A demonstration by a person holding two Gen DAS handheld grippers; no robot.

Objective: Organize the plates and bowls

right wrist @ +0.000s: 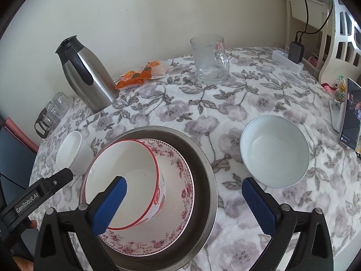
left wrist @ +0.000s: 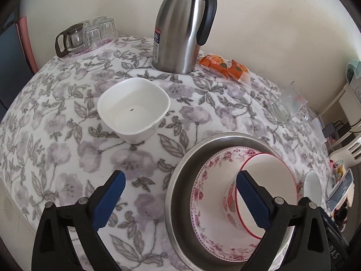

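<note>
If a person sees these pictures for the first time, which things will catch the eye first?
Probably the stack near the front of the flowered tablecloth: a red-rimmed bowl sits in a pink floral plate, inside a steel basin. Next, the tall steel thermos jug at the back by the wall. Two white bowls stand alone: a square one and a round one.

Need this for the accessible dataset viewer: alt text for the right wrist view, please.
A red-rimmed bowl sits in a pink floral plate inside a steel basin on a floral tablecloth, with the right gripper open above. A round white bowl stands apart to the right.
</note>
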